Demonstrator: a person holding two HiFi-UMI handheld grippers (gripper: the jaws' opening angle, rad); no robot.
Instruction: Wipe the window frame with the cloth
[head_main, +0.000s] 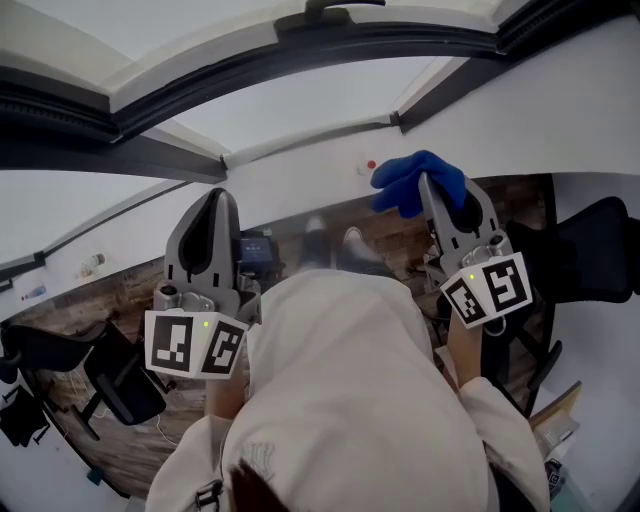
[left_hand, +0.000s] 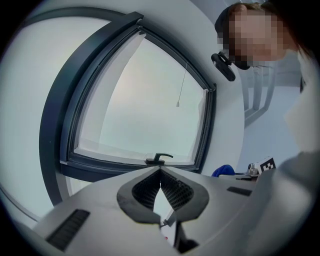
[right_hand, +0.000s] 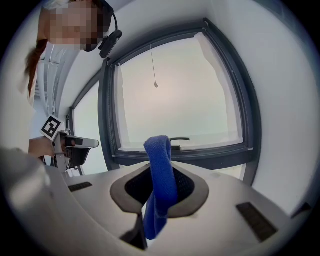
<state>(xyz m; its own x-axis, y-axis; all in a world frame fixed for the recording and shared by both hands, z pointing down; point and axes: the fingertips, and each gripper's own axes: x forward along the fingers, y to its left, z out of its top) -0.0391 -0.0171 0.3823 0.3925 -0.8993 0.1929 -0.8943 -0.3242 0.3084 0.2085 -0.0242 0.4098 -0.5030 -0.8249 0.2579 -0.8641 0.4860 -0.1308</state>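
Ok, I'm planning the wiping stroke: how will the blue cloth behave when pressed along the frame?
Probably floppy: the blue cloth folds over and droops through the right tongs. Likely soft and grippy, given its fuzzy weave, so it should conform, not skid.

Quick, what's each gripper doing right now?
Left gripper: closed, nothing between its jaws.
Right gripper: closed on the blue cloth.

Jaws of left gripper (left_hand: 160, 172) shut tip to tip, nothing btwn them. Straight ahead: dark window frame (left_hand: 208, 125), handle (left_hand: 159, 159) on its bottom edge just above the tips. Thin cord (left_hand: 182, 82) hangs over the pane. Blue cloth (left_hand: 223, 171) low right.
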